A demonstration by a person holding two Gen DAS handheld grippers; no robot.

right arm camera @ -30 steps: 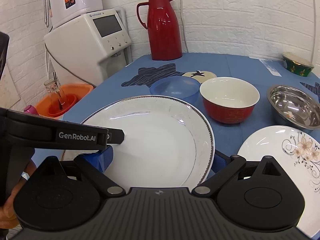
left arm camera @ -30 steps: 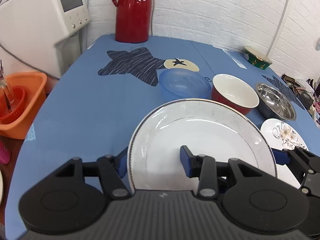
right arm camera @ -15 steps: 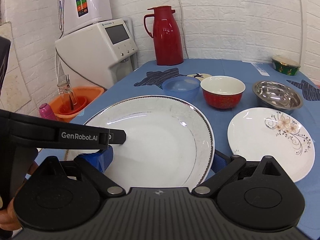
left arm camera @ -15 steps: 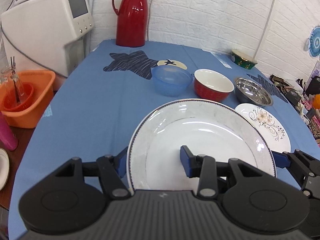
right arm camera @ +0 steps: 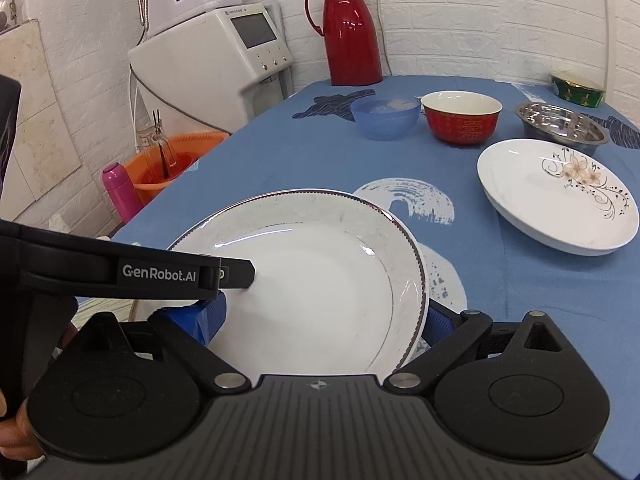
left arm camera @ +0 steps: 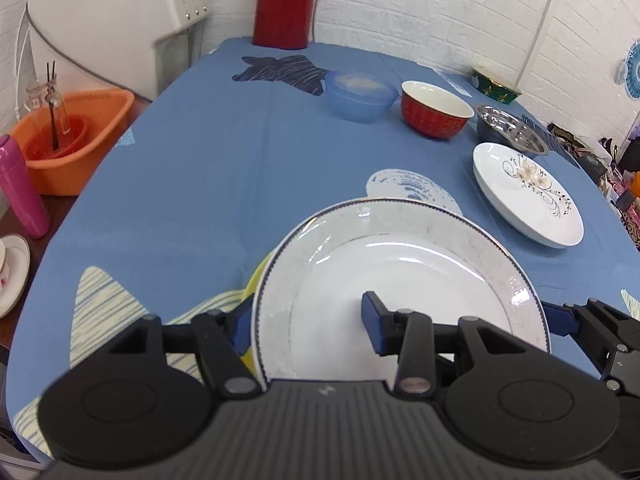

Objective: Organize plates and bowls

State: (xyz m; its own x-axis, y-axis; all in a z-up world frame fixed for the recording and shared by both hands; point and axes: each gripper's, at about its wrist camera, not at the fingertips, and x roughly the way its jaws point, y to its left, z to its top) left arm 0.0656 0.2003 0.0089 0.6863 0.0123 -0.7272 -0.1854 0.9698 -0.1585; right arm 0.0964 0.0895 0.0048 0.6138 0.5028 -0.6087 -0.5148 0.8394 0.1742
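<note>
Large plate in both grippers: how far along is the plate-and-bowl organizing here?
Nothing looks stacked yet. In hand: the large rimmed plate, with the left hand-held gripper and right hand-held gripper each closed on its edge. Left: the floral plate, blue bowl, red bowl and steel bowl sit apart on the tablecloth.

Large plate sits directly in front of both grippers, left gripper across its left rim portion and right gripper spanning it side to side. Ahead-right of it lies the flowered plate; behind that, a row across the table left to right: plastic bowl, ceramic bowl, steel bowl, with a small dish farther back right. Thermos stands at the far edge behind the row, basin off the table's left side.
</note>
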